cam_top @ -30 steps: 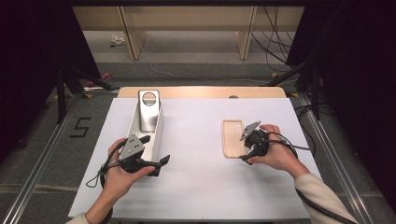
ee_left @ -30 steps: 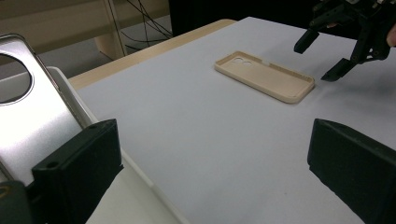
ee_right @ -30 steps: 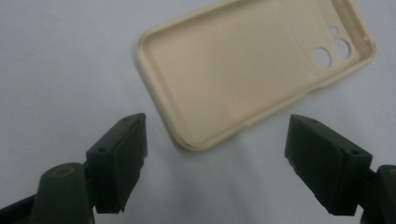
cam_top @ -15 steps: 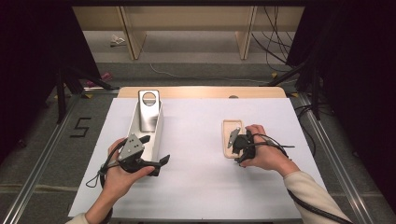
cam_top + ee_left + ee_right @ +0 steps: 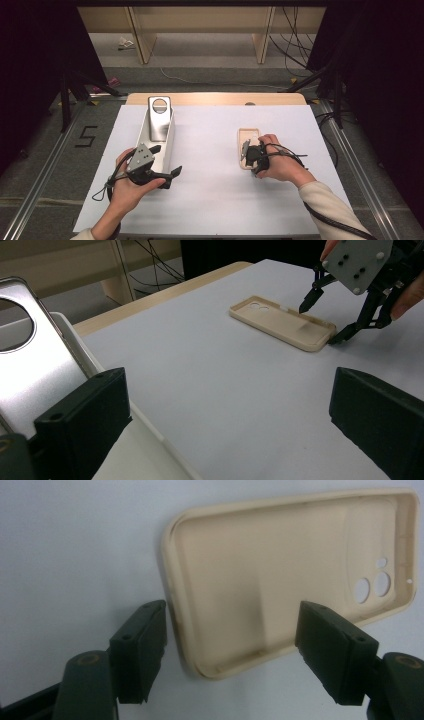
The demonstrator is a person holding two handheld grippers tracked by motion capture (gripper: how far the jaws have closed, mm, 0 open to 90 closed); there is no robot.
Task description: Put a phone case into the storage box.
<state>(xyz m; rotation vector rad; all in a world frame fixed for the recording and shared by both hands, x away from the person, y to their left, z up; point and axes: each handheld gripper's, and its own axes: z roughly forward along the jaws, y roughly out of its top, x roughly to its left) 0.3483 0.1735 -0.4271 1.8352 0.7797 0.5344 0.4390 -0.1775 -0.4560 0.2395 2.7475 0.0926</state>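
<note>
Your right gripper [image 5: 248, 156] straddles the beige phone case's [image 5: 248, 141] near corner; jaws apart and just been closing, pads not yet pressing. Case lies flat, open side up, at 3 o'clock on the tabletop [image 5: 210, 150]. Your left gripper [image 5: 167, 161] jaws apart beside the silver phone [image 5: 160, 119] at 9 o'clock.

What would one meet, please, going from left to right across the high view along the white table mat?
Left claw → silver phone in its white tray → beige phone case → right claw, its open jaws closing around the case's near end.
</note>
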